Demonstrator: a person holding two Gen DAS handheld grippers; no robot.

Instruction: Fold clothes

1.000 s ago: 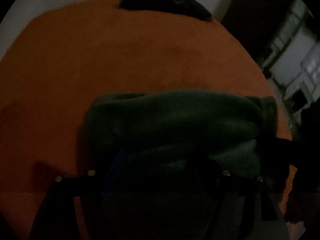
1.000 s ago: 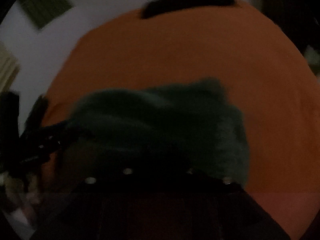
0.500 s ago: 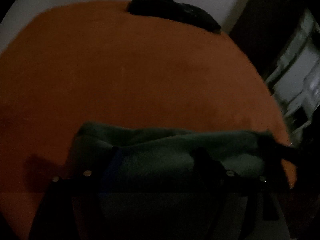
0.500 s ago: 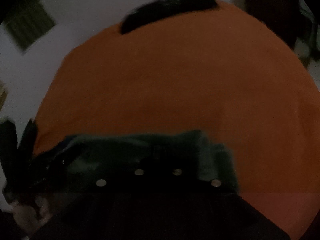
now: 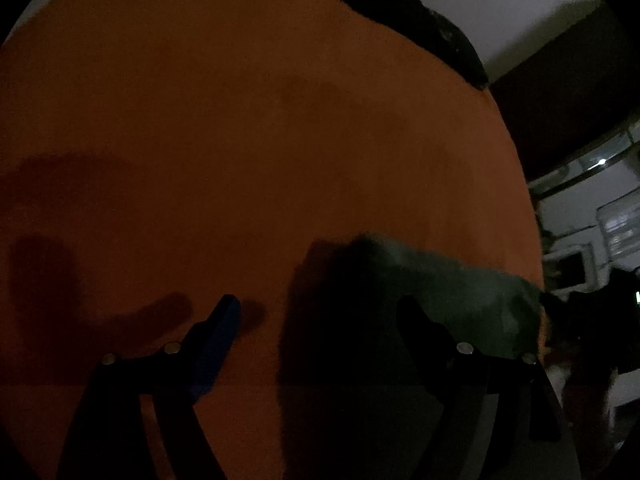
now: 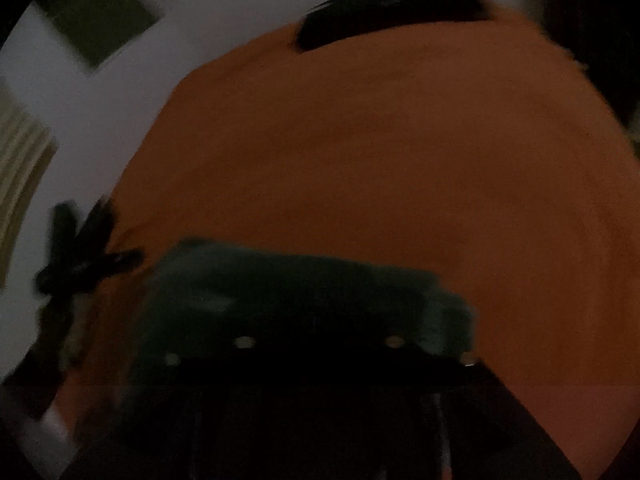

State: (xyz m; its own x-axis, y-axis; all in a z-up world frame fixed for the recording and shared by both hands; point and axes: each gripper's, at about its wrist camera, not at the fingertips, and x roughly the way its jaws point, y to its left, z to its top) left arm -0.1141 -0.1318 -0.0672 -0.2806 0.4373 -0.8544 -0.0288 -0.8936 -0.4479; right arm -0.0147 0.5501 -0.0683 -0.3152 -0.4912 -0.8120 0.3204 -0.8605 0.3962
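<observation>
A dark green garment point(image 5: 452, 292) lies folded on the orange surface point(image 5: 248, 152) near its right edge. My left gripper point(image 5: 320, 308) is open and empty; its left finger is over bare orange, its right finger over the garment's left part. In the right wrist view the garment point(image 6: 304, 288) lies right in front of my right gripper point(image 6: 320, 340), whose fingers are lost in shadow against the cloth. The left gripper shows as a dark shape point(image 6: 80, 256) at the left.
A black cloth item point(image 5: 416, 28) lies at the far edge of the orange surface; it also shows in the right wrist view point(image 6: 392, 8). Pale walls stand behind. Shelves and white furniture point(image 5: 592, 240) stand to the right.
My left gripper has let go of the green garment, opened and moved left. The garment has come down flat on the surface. The right gripper has stayed at the garment.
</observation>
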